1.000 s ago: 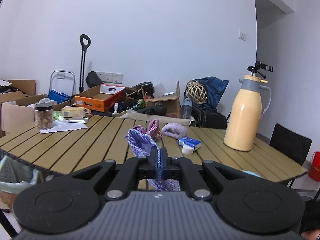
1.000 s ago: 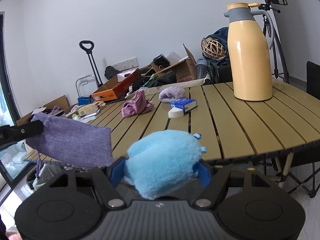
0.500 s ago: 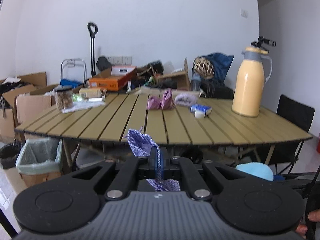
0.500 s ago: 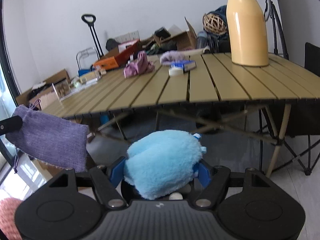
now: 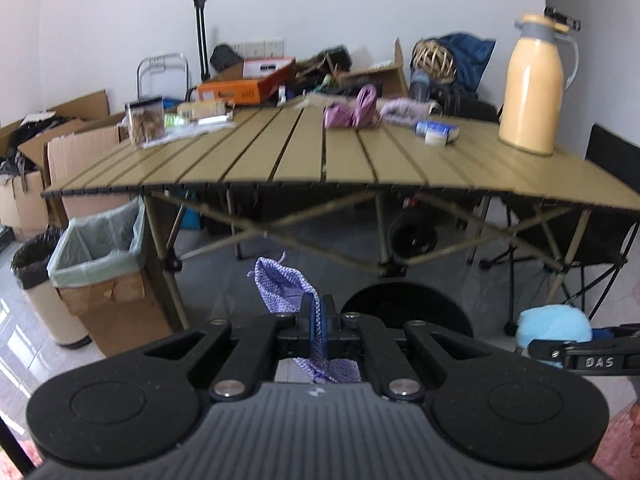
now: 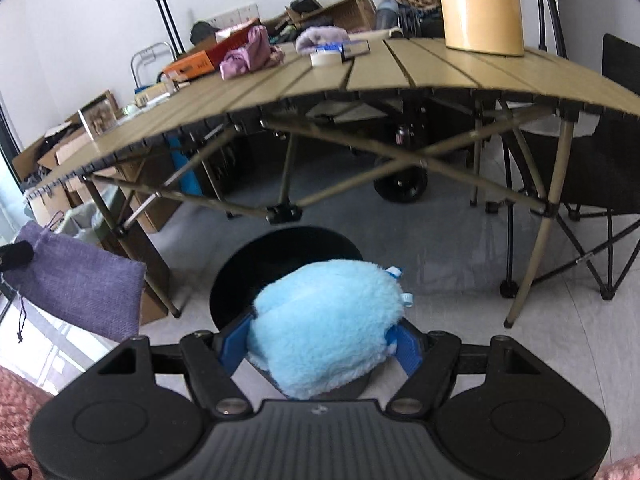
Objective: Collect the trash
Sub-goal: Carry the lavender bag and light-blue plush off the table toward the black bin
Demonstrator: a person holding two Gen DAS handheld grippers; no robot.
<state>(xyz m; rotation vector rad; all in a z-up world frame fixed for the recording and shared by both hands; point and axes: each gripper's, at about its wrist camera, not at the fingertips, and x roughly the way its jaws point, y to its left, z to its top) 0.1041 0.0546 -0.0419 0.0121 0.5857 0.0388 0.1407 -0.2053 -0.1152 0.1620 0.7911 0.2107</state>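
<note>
Purple woven cloth first: a pouch point(image 5: 280, 286) is pinched flat between the fully closed jaws of the left gripper point(image 5: 318, 316), its mouth sticking out ahead of the fingertips, and in the right view it hangs at the left edge, drawstring dangling. Over on the right gripper point(image 6: 320, 340), the blue pads are spread and squeezing a fluffy blue toy point(image 6: 326, 320) from both sides, directly over a round black bin point(image 6: 280, 256) on the grey floor. From the left camera that toy peeks in at the right, beside a black arm lettered "DAS". Further back, a slatted table point(image 5: 280, 160) on crossed legs, with a lined box bin point(image 5: 100, 256) at its left corner. On the tabletop sit pink cloth point(image 5: 352, 112), a blue-and-white carton point(image 5: 438, 133) whose print is too blurred to read, and a yellow jug point(image 5: 534, 88). Behind, an orange box point(image 5: 240, 88), its label unreadable.
</note>
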